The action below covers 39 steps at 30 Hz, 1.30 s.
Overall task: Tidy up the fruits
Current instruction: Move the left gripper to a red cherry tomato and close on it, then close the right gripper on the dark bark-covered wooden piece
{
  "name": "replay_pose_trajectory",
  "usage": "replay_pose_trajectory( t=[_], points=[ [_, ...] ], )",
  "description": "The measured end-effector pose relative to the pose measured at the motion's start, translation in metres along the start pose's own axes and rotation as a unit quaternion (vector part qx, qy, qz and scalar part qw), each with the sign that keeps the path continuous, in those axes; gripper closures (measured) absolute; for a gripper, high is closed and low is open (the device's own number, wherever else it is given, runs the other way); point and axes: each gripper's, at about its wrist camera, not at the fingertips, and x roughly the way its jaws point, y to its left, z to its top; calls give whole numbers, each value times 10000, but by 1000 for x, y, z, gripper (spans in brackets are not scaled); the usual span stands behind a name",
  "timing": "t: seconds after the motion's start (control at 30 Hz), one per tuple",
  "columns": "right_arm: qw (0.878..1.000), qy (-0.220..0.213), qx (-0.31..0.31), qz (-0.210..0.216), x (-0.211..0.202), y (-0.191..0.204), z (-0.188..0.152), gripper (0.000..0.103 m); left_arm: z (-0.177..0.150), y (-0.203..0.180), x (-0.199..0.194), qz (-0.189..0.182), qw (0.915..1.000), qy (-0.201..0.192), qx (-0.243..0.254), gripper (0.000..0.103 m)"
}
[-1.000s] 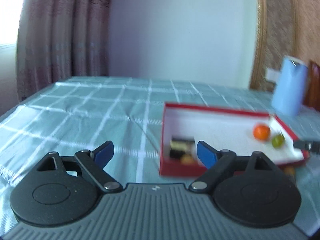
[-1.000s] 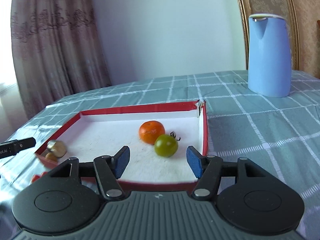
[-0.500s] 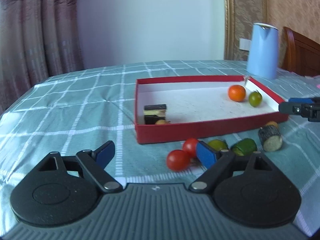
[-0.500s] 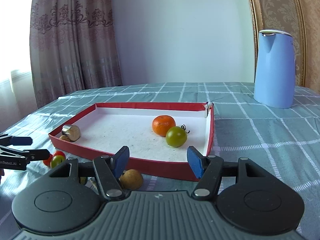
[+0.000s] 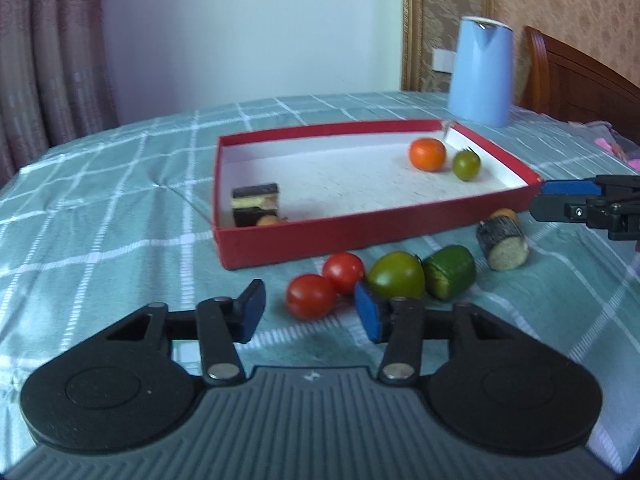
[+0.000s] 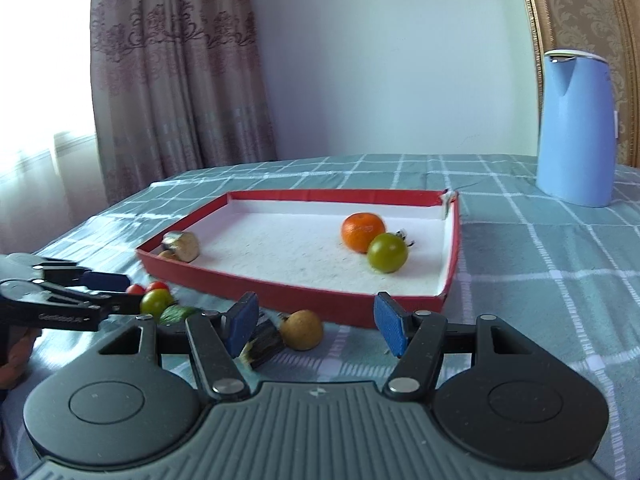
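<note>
Blue-padded left gripper (image 5: 310, 312) tilted down, jaws closing around red tomato (image 5: 311, 297), right gripper (image 6: 316, 326) spread.

The only writing that shows is a small line of pale letters on the side of the black left gripper (image 6: 120, 292), at the left edge of the right wrist view. It seems to begin with "Gen", but the rest is too blurred to read with certainty. A small pale lightning-like mark also stands on the grey ribbed body of each gripper, in the middle near its front edge.
</note>
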Motion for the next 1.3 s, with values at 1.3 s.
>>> replay_pose_trajectory(
  t=[1.3],
  points=[
    [9927,891,-737,349,40,43,0,61,-2,4,-3,106,9998,-38,-180,79]
  ],
)
